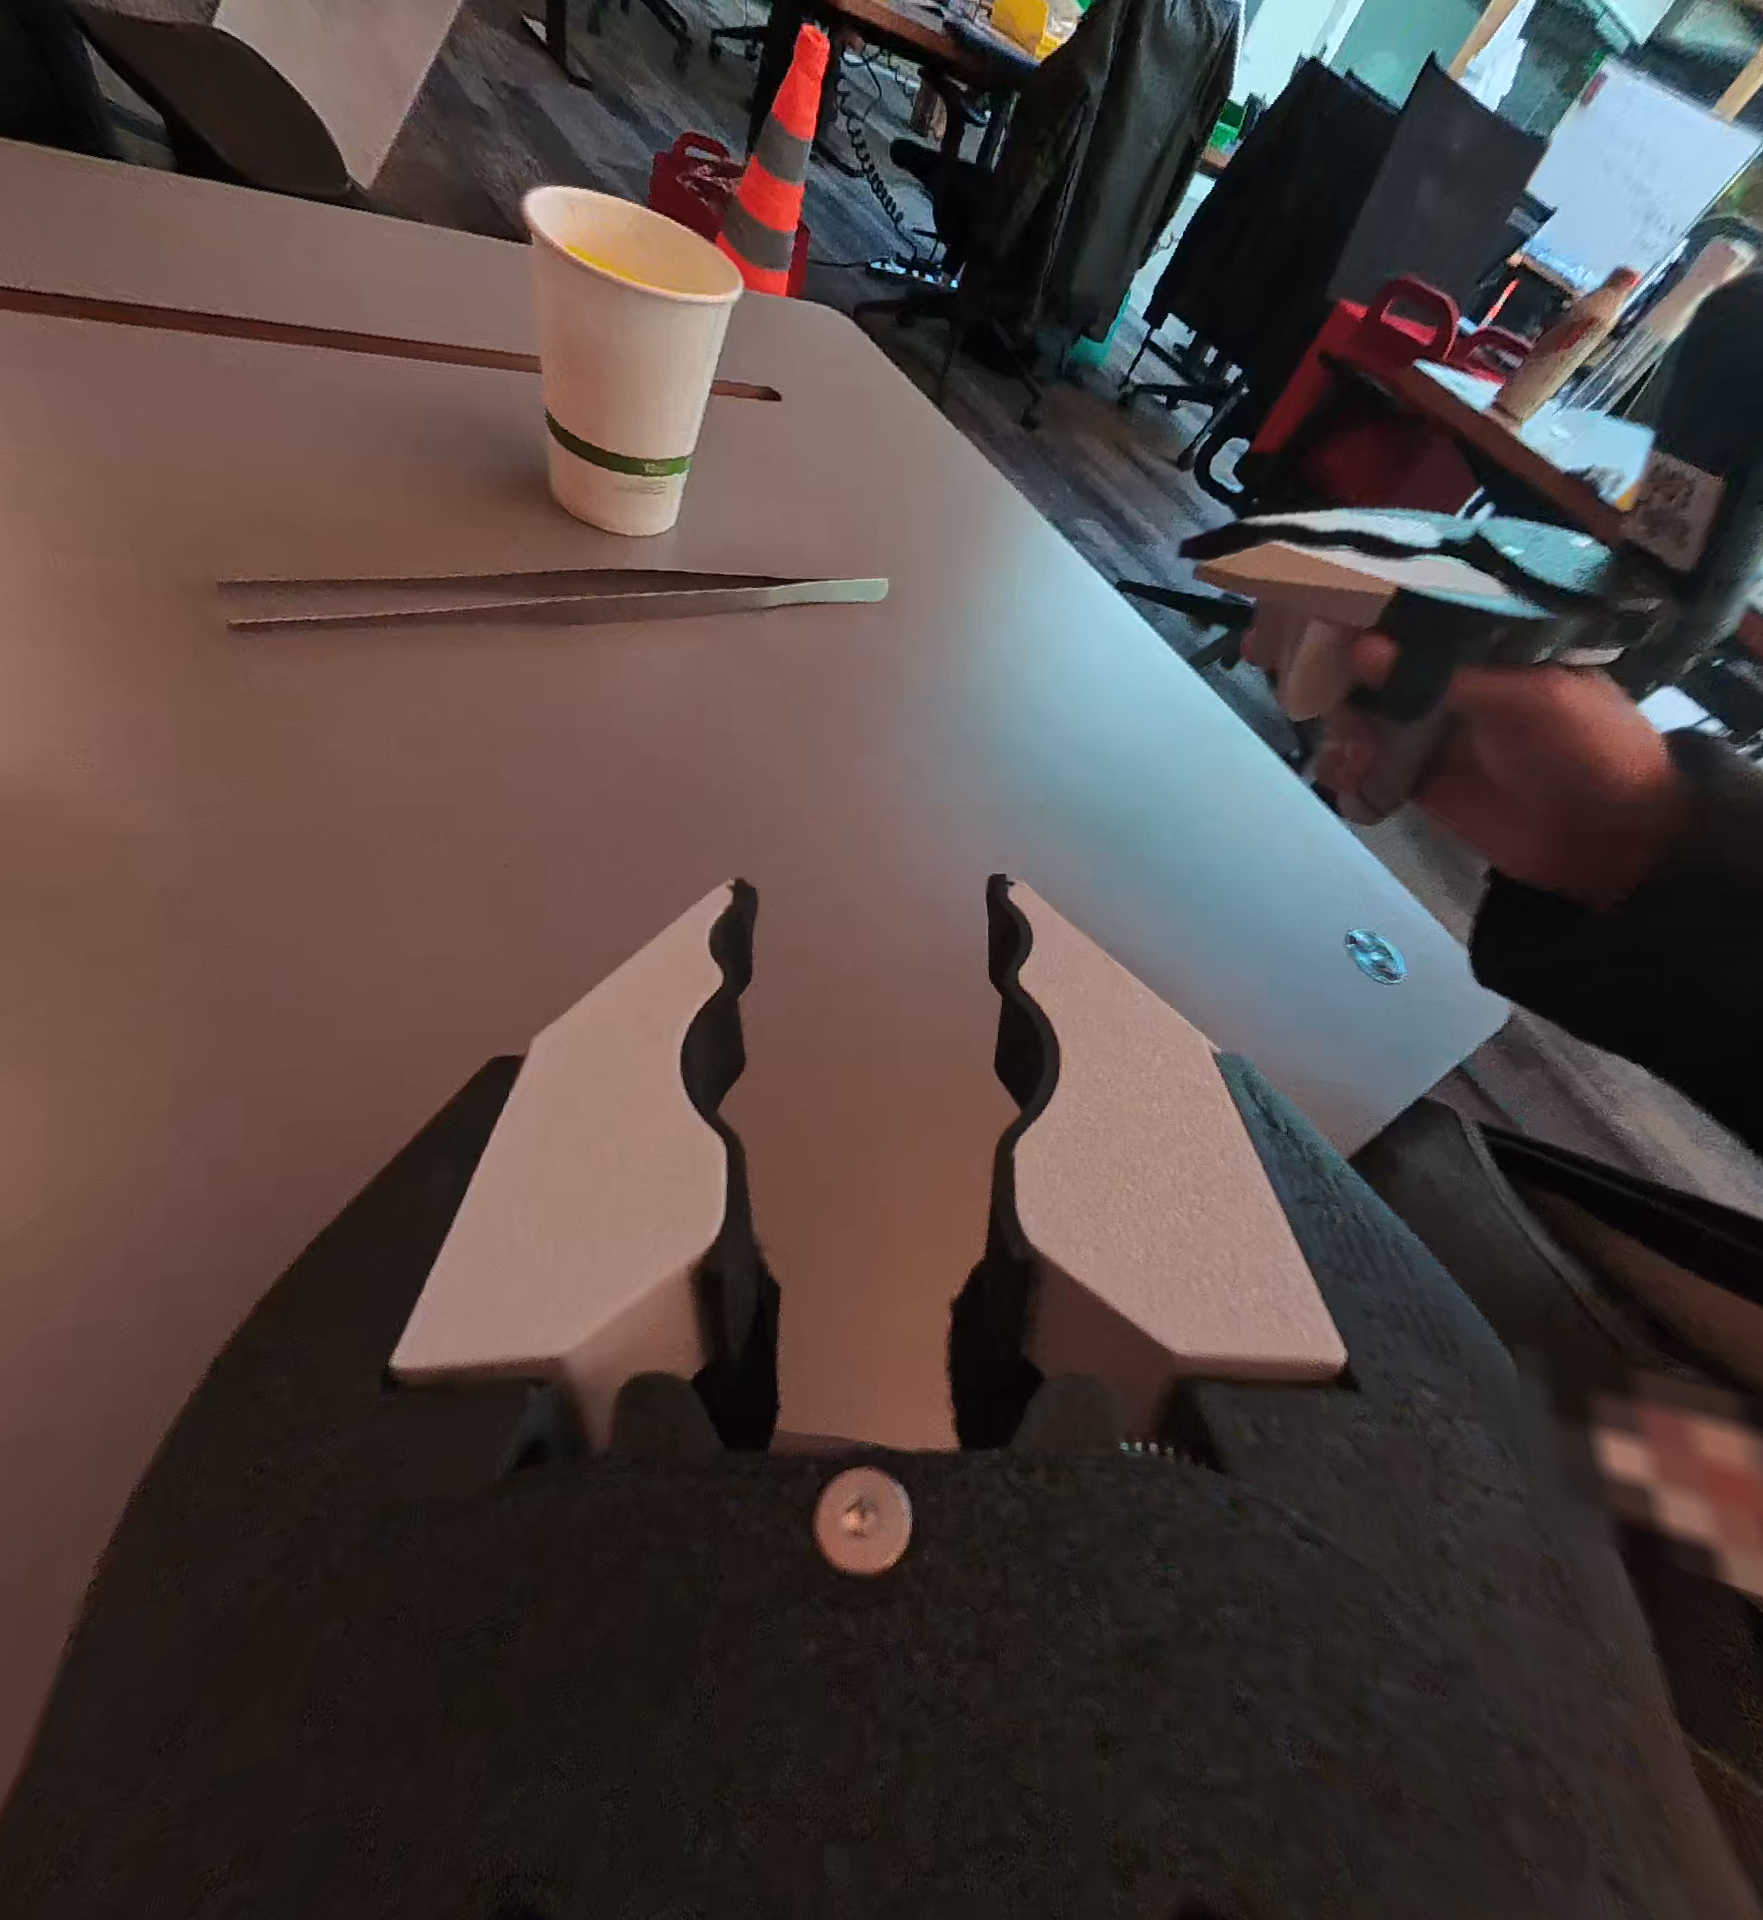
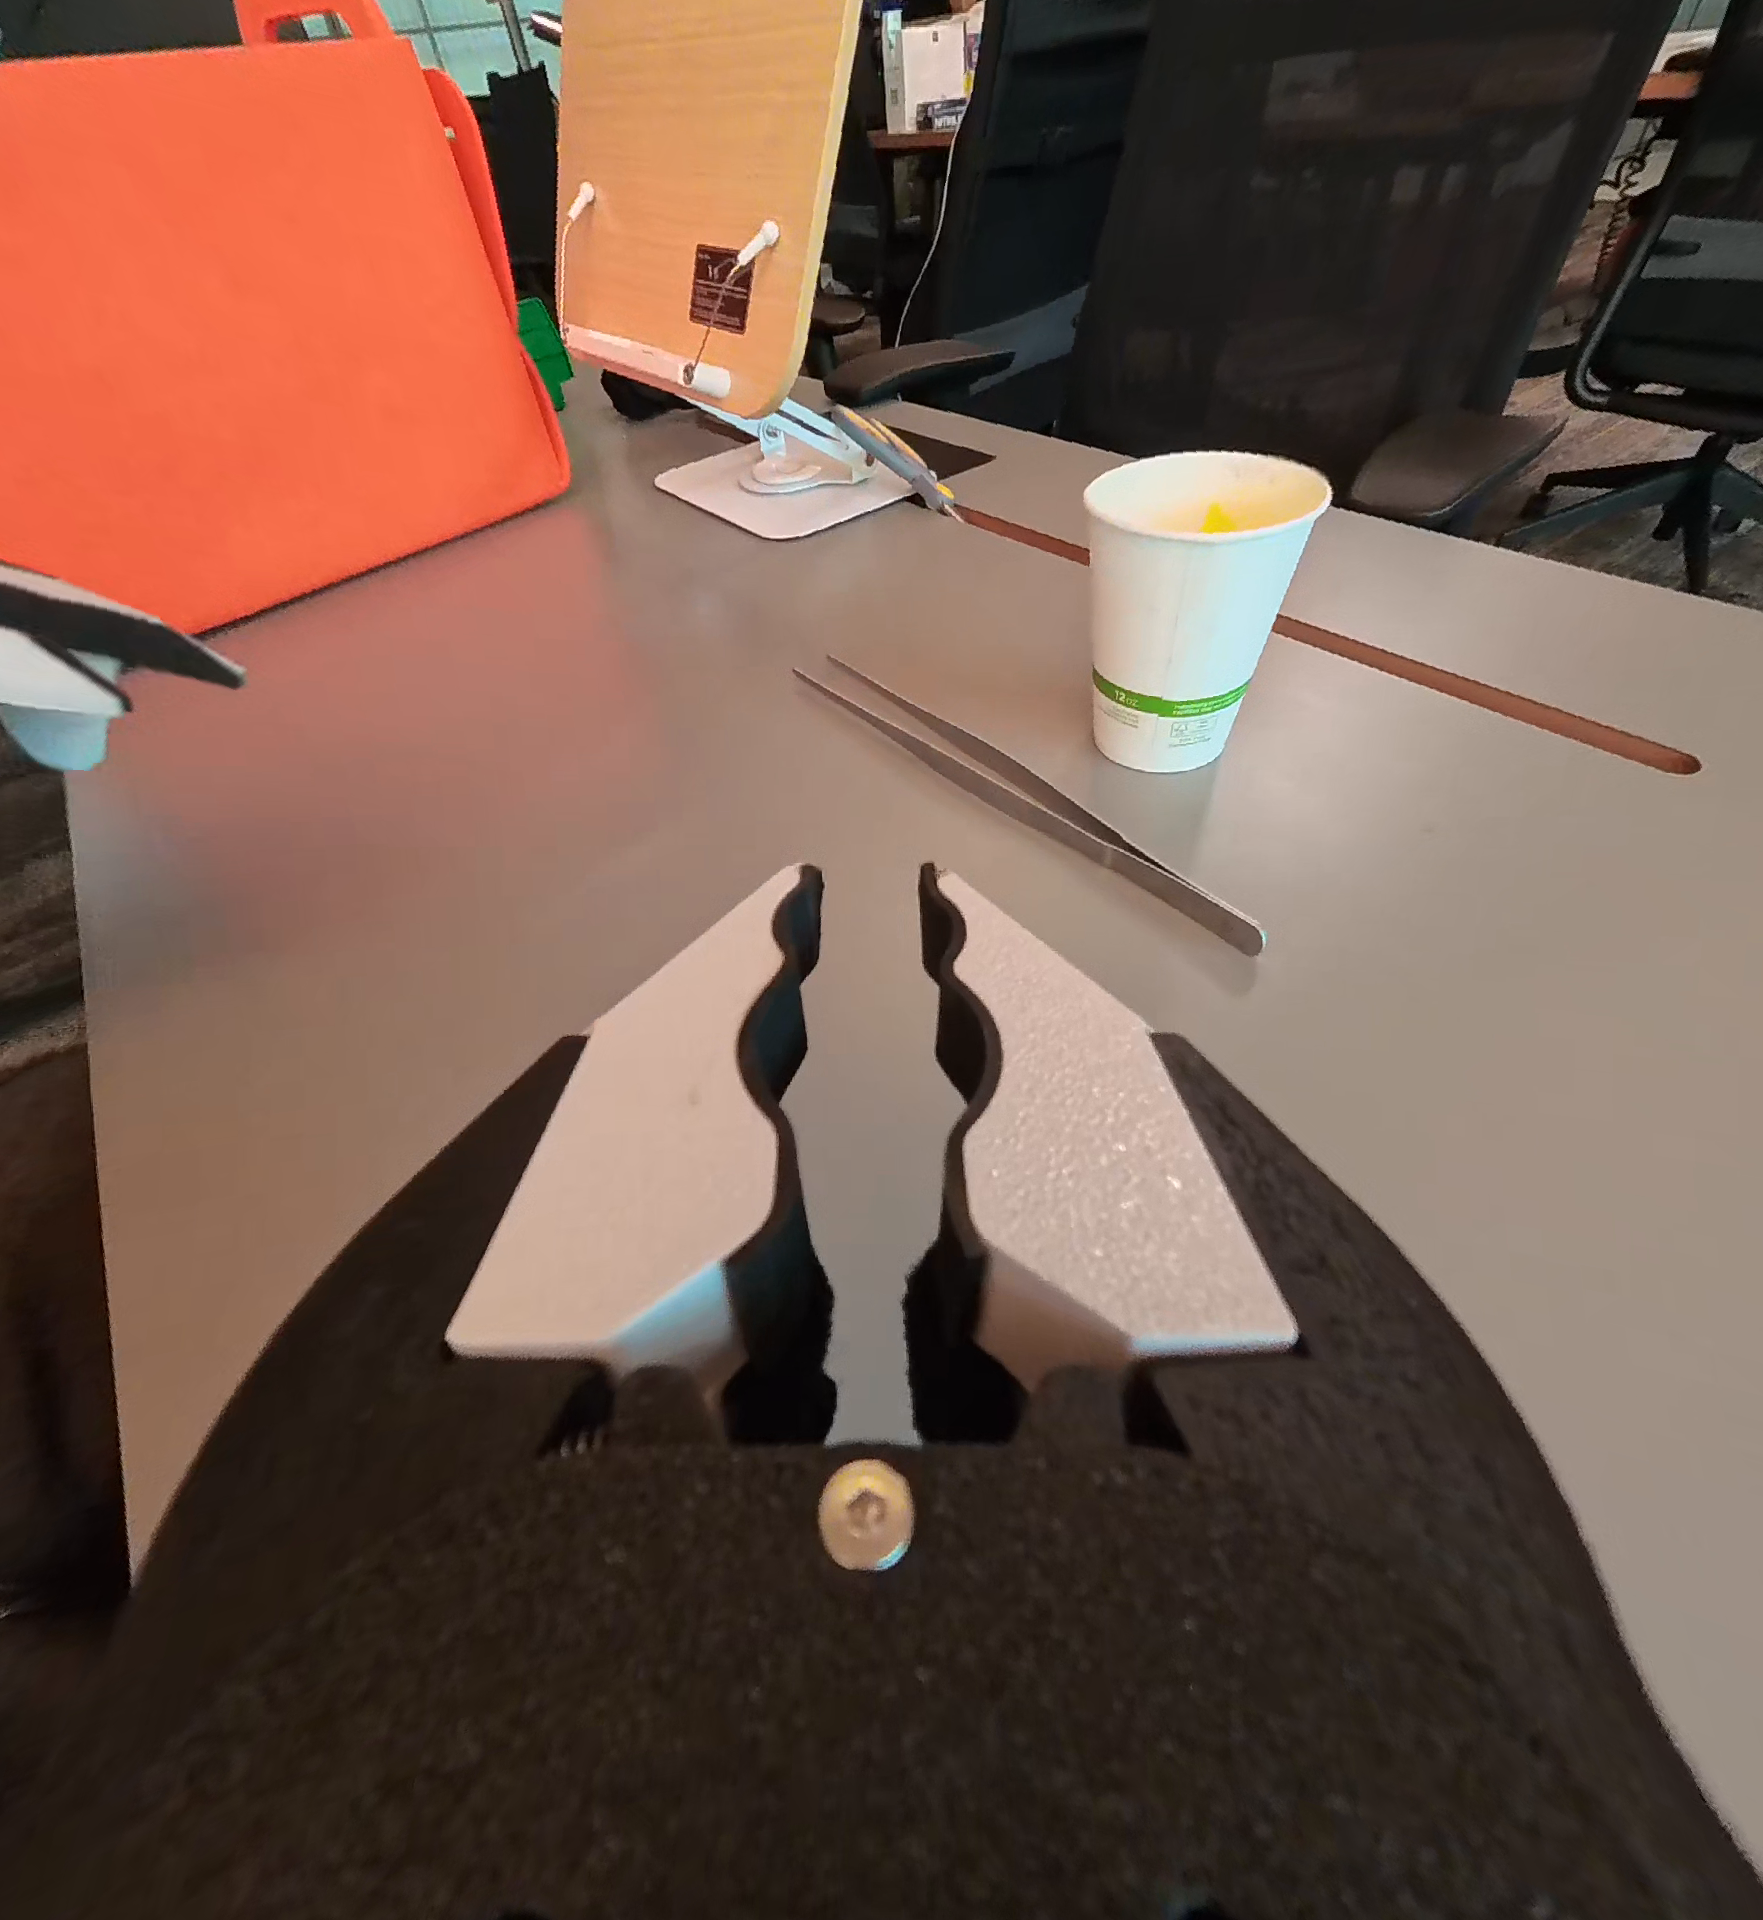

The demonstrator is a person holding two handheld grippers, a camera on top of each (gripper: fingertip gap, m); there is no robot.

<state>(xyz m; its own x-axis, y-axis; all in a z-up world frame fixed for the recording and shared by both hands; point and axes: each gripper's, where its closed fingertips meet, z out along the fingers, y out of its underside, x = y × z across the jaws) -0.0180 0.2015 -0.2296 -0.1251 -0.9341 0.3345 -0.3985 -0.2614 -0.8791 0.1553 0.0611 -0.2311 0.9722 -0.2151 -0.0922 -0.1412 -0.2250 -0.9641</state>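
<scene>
A grey table (image 2: 441, 935) is seen carrying everything, with a long narrow slot (image 2: 1479, 686) cut across its far part. An orange felt bag (image 2: 212, 312) is stood at one far corner, and a wooden board on a white stand (image 2: 700, 187) is propped beside it, near the far edge. A white paper cup (image 2: 1194, 613) with a green band is set upright just in front of the slot, something yellow visible inside it. Metal tweezers (image 2: 1033, 805) are laid flat just beside the cup, apart from it. The left gripper (image 1: 866, 894) is held above bare table, its jaws spread and empty. The right gripper (image 2: 869, 878) is held above the table near the tweezers' blunt end, its jaws parted by a narrower gap, nothing between them.
</scene>
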